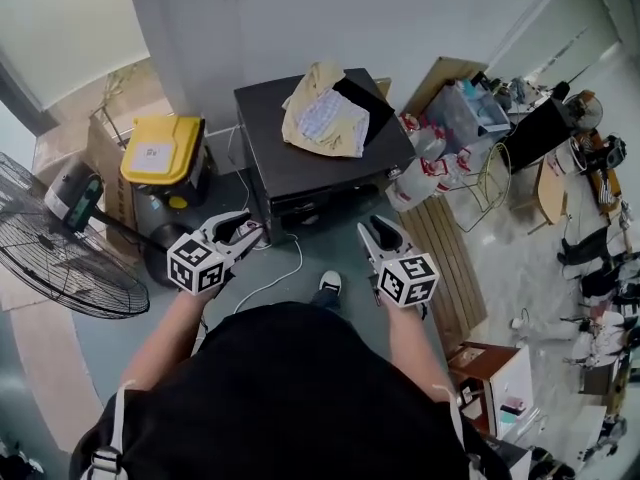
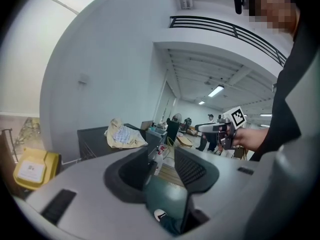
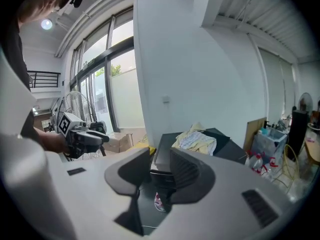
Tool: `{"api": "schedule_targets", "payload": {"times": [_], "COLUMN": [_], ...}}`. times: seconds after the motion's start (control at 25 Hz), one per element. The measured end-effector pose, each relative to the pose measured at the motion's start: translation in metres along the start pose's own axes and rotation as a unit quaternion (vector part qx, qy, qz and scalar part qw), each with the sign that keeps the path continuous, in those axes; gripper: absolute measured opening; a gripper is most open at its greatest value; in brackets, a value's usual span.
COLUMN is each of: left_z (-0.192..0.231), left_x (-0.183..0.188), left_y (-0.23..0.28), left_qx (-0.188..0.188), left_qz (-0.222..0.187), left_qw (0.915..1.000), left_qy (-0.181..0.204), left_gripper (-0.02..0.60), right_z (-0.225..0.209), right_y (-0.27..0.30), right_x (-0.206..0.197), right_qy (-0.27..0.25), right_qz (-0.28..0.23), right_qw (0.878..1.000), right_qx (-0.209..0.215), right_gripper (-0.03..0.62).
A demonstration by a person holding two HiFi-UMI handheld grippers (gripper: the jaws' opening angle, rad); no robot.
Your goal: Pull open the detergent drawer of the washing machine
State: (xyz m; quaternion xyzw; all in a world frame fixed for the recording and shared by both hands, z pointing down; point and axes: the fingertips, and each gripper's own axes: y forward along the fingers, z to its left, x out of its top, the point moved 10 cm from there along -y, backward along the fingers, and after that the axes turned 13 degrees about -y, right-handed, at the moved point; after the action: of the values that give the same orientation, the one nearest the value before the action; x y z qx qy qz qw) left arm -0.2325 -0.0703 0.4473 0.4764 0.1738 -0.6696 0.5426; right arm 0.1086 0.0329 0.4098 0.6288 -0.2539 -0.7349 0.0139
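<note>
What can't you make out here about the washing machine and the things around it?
- The detergent drawer: the head view looks steeply down on the washing machine, so its front is only a thin dark strip. In the right gripper view, the right gripper covers most of that front with its own jaws.
- The machine's top beneath the cloth pile: hidden in every view.
- The fan: cut off by the head view's left edge.

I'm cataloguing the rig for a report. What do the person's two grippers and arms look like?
Both the left gripper and right gripper have pale grey bodies, dark grey tongs with ribbed inner faces, and a white cube printed with black square markers. The person wears a black top that leaves the forearms bare.
</note>
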Motion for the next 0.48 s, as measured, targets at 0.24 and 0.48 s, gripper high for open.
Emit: {"api": "schedule_targets", "payload": {"times": [0.24, 0.48], "left_z": [0.014, 0.023], "left_x": [0.008, 0.013], "left_y": [0.009, 0.027], "left_qx": [0.028, 0.052], "left_qz": [-0.019, -0.026], "left_qw": [0.9994, 0.9982], "left_qy": [-0.006, -0.015], "left_gripper": [0.172, 0.172], "right_z": [-0.022, -0.056], "right_y": [0.024, 0.047], "right_x": [0.002, 0.006], "right_qy": [-0.014, -0.022], "right_qz": [-0.001, 0.002], "right_qw": [1.000, 0.999], "right_qx": [0.023, 0.041], "right_gripper": [0.133, 0.133]}}
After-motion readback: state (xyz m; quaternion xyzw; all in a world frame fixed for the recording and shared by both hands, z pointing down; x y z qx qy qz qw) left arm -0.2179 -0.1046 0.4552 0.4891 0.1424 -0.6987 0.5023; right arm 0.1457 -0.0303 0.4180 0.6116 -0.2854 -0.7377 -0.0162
